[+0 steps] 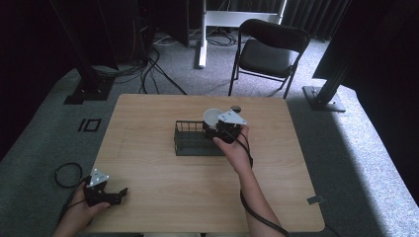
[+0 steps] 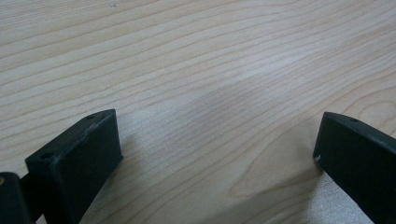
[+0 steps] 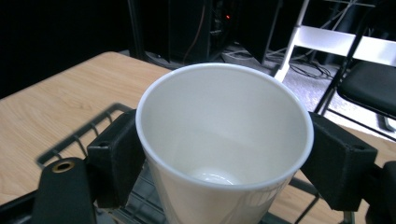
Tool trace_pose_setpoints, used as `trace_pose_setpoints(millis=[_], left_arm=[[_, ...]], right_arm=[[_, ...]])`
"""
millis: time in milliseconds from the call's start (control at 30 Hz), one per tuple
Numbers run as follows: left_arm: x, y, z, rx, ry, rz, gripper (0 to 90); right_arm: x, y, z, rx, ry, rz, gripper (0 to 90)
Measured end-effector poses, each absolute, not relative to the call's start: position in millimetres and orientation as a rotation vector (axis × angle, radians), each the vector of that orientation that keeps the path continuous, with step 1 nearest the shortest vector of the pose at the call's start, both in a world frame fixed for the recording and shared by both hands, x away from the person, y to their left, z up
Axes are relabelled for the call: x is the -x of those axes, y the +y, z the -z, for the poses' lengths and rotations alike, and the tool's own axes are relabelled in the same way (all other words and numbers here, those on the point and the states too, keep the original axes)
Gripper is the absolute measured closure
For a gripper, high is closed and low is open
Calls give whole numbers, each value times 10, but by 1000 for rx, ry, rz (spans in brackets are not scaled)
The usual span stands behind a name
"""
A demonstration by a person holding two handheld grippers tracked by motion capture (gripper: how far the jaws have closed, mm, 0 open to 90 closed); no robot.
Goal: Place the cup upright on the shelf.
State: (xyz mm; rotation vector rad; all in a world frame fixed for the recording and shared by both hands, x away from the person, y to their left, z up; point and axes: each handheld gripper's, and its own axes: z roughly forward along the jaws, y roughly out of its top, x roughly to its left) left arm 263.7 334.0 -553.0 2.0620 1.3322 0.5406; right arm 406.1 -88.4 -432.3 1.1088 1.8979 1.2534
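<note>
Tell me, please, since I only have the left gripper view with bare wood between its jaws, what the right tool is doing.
Observer: The right tool is shut on a white paper cup, one jaw on each side.
Operator: Is anything in the cup?
Observer: No, its bottom looks empty.
Operator: Where is it on the table?
Observer: Above the right end of a dark wire basket, near mid-table. Your left tool sits open at the table's near-left corner.

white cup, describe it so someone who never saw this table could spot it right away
Start at the light wooden table and find the dark wire basket near its middle. At the basket's right end, the right tool is closed around a white cup, upright and empty, its open mouth facing up. It is the one pale, round thing among black jaws and dark wire.
</note>
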Motion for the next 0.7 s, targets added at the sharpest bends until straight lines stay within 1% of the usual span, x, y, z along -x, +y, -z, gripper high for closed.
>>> trace_pose_setpoints(millis=[300, 700], left_arm=[[-2637, 3339, 5530, -2062, 1332, -541, 12], [-2637, 3340, 5530, -2062, 1332, -541, 11]], right_arm=[[-4088, -914, 4487, -1152, 1917, -1238, 204], [-4089, -904, 4584, -1153, 1925, -1212, 204]])
